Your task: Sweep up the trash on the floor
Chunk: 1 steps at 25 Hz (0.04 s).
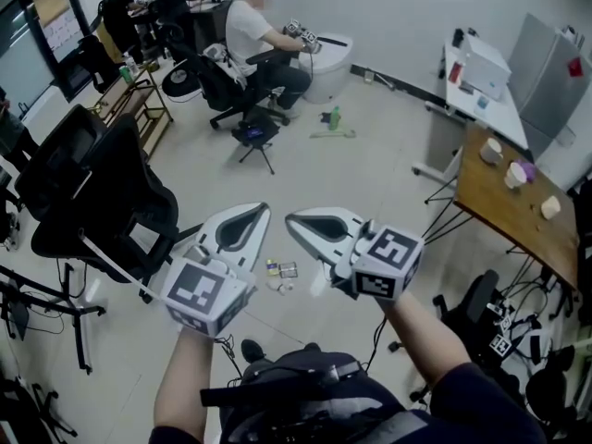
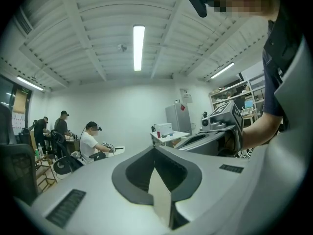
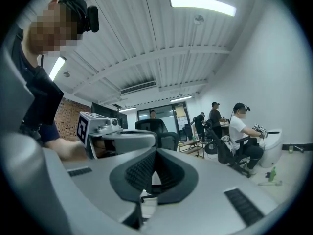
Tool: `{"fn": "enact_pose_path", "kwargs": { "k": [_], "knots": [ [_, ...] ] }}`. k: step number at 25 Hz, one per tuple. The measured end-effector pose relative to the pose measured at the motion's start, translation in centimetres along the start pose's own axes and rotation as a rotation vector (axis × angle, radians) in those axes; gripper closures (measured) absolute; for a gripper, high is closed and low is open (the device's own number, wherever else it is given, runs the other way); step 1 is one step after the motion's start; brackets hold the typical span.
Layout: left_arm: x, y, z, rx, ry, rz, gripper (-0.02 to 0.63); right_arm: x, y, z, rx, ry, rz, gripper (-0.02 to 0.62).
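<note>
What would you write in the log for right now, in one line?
left gripper: shut, empty | right gripper: shut, empty | trash: on floor, untouched

The pale floor (image 1: 370,183) carries a small cluster of trash (image 1: 281,270), a few wrappers and pale scraps lying close together. Well apart from it a green bottle (image 1: 335,117) stands upright, with a long-handled tool (image 1: 333,134) lying flat just beside it. A small black stand (image 1: 256,137) sits near these. Black office chairs (image 1: 102,202) rest at one side, and cables (image 1: 529,296) trail across the floor at the other.
</note>
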<state>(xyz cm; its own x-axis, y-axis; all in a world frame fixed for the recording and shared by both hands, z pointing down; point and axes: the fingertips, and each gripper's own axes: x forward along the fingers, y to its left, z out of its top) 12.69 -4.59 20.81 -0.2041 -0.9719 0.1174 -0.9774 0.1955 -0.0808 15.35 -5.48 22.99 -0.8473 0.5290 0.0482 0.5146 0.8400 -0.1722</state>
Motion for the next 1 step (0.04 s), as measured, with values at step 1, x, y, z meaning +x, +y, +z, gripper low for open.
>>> {"fn": "enact_pose_path", "kwargs": {
  "k": [1],
  "knots": [
    [0.29,-0.32,0.21,0.002,0.000,0.002,0.606,-0.52,-0.18,0.15,0.002,-0.002,0.000,0.589]
  ]
}}
